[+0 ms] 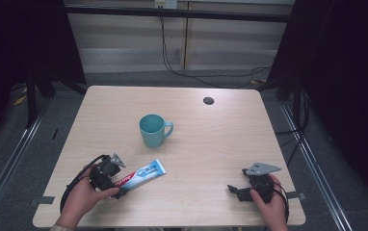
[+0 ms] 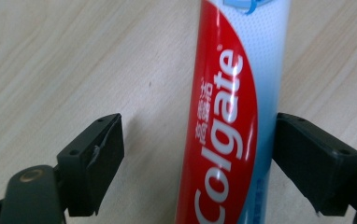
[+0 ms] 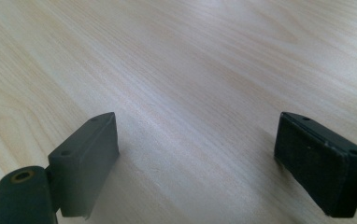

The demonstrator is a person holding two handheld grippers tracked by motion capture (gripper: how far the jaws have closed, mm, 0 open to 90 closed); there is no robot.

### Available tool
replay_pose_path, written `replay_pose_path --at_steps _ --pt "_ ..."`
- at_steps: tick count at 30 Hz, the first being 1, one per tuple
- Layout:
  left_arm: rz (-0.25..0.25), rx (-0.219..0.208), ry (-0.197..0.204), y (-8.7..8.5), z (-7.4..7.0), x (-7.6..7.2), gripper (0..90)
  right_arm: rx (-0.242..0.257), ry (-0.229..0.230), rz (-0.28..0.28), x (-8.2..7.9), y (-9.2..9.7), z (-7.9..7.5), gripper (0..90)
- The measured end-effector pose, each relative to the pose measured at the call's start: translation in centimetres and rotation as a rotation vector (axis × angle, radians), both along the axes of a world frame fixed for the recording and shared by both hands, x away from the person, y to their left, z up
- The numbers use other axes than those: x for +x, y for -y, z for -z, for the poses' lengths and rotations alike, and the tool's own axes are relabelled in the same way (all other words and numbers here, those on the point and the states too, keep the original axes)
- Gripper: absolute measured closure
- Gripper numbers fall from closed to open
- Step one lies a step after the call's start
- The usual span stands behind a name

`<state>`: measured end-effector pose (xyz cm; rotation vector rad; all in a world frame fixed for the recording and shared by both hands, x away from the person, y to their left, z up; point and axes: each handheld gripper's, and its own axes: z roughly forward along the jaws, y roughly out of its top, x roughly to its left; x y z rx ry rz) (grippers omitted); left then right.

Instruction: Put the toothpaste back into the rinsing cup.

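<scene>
desk [image 1: 211, 144]: pale wood grain, matte, flat | mug [image 1: 154, 130]: teal, glazed, set well beyond | toothpaste tube [image 2: 232, 107]: glossy, soft, laid flat, long axis run straight ahead between left gripper [image 2: 197, 163] fingers, spread wide, right pad touched, left apart | right gripper [image 3: 197, 163]: spread, nothing held, farther off

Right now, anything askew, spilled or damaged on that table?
Nothing spilled. The mug stands upright. The toothpaste tube lies flat between the open jaws of the left hand-held gripper, off-centre toward one pad. That gripper's other pad looks chipped at its edge.
</scene>
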<state>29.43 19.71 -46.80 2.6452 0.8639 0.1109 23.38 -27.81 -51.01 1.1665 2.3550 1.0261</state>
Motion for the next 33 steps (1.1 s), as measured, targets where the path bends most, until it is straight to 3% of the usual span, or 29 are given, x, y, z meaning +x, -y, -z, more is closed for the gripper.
replay_pose_path --at_steps 14,33 --pt "0.038 0.037 -0.025 3.1 -0.2 1.4 18.9 0.000 0.001 0.000 0.0 0.0 0.0 13.1" --pt "0.054 0.076 -0.061 5.1 0.6 2.1 20.5 -0.001 0.001 -0.001 0.0 0.0 0.0 13.1"
